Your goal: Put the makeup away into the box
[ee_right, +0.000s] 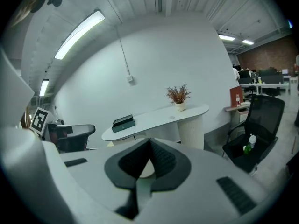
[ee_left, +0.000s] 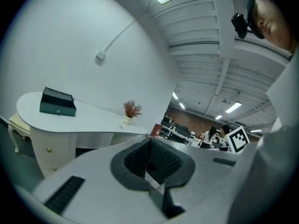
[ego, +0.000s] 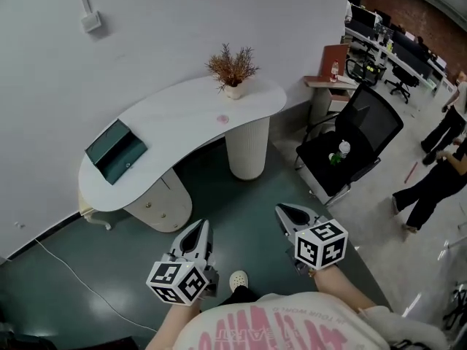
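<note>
A dark green box (ego: 115, 152) lies with its lid shut at the left end of the white curved table (ego: 182, 115). A small pink makeup item (ego: 223, 119) sits on the tabletop near the right end. Both grippers hover over the floor, well short of the table. My left gripper (ego: 197, 230) is shut and holds nothing; my right gripper (ego: 284, 211) is shut and holds nothing too. The left gripper view has the box (ee_left: 57, 102) far off beyond the left gripper (ee_left: 150, 143). In the right gripper view, the box (ee_right: 123, 122) lies beyond the right gripper (ee_right: 149, 144).
A potted dried plant (ego: 232, 68) stands at the table's right end. A black office chair (ego: 350, 141) carrying a green bottle (ego: 339, 152) is to the right. A white cable (ego: 73, 275) runs across the green floor. A person (ego: 438, 177) walks at the far right.
</note>
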`<action>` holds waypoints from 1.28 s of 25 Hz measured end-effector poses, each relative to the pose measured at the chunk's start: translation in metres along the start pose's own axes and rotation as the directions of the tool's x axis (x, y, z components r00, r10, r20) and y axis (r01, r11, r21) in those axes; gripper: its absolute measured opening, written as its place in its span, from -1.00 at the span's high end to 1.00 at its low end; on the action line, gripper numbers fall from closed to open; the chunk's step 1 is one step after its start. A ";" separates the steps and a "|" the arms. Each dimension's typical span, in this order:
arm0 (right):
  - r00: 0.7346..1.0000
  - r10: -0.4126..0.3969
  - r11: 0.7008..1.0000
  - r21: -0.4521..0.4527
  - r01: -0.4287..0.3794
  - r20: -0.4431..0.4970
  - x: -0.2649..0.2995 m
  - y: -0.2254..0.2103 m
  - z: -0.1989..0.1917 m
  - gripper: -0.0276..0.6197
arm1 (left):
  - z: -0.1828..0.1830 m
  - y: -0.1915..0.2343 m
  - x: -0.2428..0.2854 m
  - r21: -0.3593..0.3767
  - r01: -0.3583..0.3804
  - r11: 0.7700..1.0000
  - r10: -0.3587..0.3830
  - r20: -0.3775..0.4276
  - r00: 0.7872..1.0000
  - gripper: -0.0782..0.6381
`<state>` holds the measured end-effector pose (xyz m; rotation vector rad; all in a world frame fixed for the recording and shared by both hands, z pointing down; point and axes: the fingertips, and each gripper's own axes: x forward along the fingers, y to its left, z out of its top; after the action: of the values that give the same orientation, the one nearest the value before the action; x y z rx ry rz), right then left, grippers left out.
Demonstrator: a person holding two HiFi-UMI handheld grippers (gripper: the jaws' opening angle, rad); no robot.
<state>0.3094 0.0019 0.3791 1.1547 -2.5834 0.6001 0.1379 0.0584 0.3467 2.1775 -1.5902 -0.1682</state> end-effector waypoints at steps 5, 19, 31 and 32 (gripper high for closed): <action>1.000 -0.001 1.000 0.002 0.001 0.019 0.049 0.002 0.030 0.91 | 0.031 0.037 0.031 -0.007 0.021 1.000 -0.021 0.012 1.000 0.78; 1.000 -0.018 1.000 0.012 0.018 -0.015 0.119 -0.001 0.036 0.91 | 0.046 0.097 0.073 -0.027 0.041 0.999 -0.041 -0.008 0.999 0.78; 0.995 0.064 0.997 0.043 -0.060 -0.073 0.207 -0.033 0.058 0.91 | 0.067 0.144 0.130 -0.063 -0.044 0.997 0.044 0.002 0.999 0.78; 0.995 0.066 0.997 0.041 -0.063 -0.078 0.216 -0.039 0.061 0.91 | 0.069 0.149 0.137 -0.067 -0.055 0.996 0.055 0.001 0.998 0.78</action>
<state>0.1936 -0.1903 0.4187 1.0406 -2.5609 0.6983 0.0292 -0.1242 0.3679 2.0818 -1.6204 -0.2043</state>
